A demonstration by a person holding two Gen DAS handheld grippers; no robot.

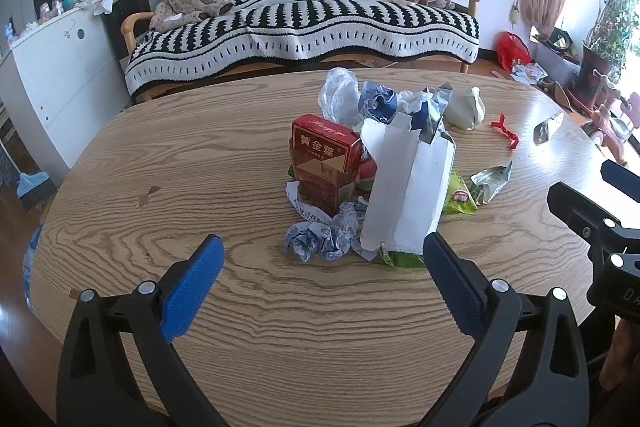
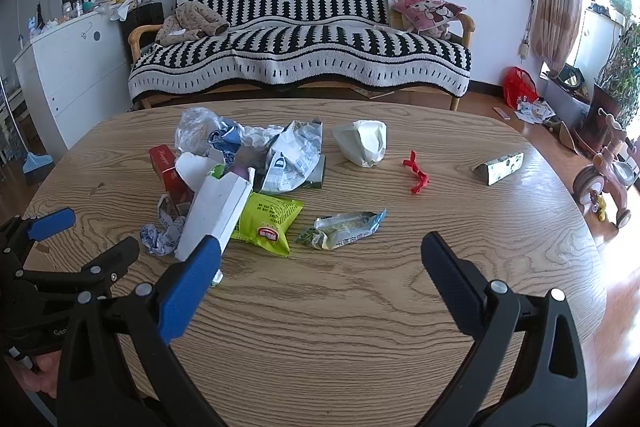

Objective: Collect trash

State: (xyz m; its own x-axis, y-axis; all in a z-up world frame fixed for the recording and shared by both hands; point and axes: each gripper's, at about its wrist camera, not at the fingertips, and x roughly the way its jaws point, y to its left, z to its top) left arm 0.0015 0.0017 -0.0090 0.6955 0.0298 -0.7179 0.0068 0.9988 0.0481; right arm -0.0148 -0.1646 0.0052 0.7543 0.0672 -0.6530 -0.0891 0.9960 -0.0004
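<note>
1. The left gripper [image 1: 322, 263] hovers over the wooden table [image 1: 200, 163], jaws spread wide and empty.
2. Just ahead, a white carton [image 1: 404, 195] leans beside a red cigarette box [image 1: 324, 163] amid crumpled paper [image 1: 320, 237].
3. A red clip [image 1: 506, 134] lies apart, further right.
4. The right gripper [image 1: 600, 223] shows at the right edge.
</note>
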